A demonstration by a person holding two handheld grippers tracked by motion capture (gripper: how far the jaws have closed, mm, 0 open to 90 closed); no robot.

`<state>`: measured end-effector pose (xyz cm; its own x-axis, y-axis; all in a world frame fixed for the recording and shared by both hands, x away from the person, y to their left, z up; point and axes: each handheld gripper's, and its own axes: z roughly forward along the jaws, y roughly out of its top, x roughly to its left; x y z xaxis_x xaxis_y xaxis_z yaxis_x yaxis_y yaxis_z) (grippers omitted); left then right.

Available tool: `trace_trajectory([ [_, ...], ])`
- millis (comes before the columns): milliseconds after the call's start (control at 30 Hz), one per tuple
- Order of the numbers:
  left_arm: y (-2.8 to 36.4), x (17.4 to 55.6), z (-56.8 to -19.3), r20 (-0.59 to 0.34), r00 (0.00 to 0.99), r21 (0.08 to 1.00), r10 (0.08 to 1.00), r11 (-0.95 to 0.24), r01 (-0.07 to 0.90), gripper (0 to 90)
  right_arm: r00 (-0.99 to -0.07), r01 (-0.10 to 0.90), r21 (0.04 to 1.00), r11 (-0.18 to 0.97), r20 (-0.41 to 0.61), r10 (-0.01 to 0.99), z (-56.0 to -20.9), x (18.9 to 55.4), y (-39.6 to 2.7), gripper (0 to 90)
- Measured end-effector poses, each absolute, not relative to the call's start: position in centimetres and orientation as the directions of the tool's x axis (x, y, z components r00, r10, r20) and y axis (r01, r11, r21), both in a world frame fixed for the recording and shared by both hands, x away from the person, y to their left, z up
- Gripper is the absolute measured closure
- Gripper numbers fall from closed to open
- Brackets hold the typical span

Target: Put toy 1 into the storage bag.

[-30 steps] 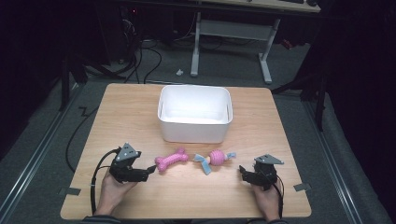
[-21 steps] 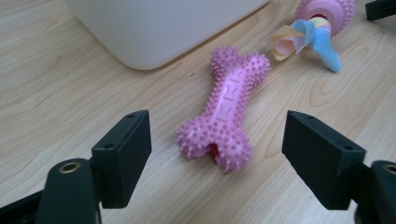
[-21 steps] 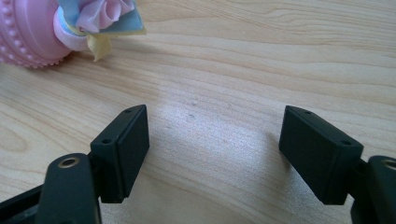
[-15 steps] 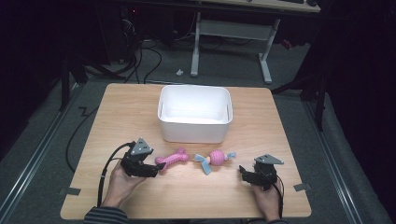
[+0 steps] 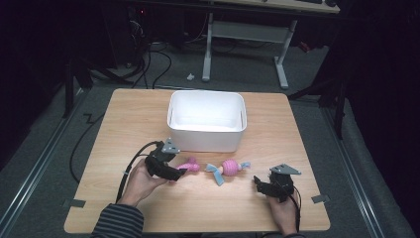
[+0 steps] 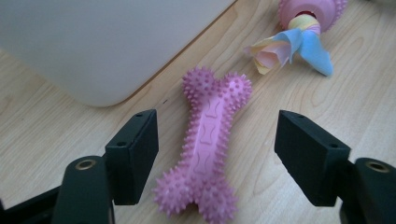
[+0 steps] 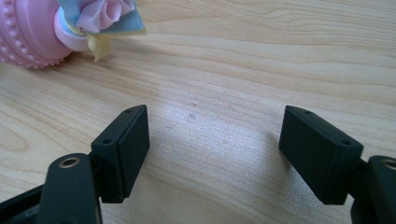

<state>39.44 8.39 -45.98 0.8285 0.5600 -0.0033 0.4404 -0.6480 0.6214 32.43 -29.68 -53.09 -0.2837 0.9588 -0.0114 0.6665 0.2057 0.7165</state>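
Your left claw (image 6: pixel 212 154) stood wide, jaws astride the bone (image 6: pixel 208 144) lying on the counter (image 6: pixel 289 116). Looked light, rubbery, spiky: grip its narrow shank. Your right claw (image 7: pixel 212 154) stood wide, empty.

A lab or test room: a lone wooden counter (image 5: pixel 277 129) on grey carpet, tape marks (image 5: pixel 320 199) at its corners, cables (image 5: pixel 153 62) trailing across the floor, a desk frame (image 5: pixel 245 34) behind, dark surroundings.
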Motion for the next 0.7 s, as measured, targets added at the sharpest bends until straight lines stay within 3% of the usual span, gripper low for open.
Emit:
trace_trajectory([
  [367,5.1,41.5,-47.6,0.060,0.855,0.460,0.515,-0.774,0.434,39.0,-0.293,0.664,0.717,0.213,-0.013,0.956,-53.1,32.4,-29.7,24.5],
  [700,4.7,41.9,-48.7,0.053,0.861,0.409,0.505,-0.798,0.443,46.1,-0.299,0.662,0.717,0.216,-0.012,0.954,-53.1,32.4,-29.6,24.5],
])
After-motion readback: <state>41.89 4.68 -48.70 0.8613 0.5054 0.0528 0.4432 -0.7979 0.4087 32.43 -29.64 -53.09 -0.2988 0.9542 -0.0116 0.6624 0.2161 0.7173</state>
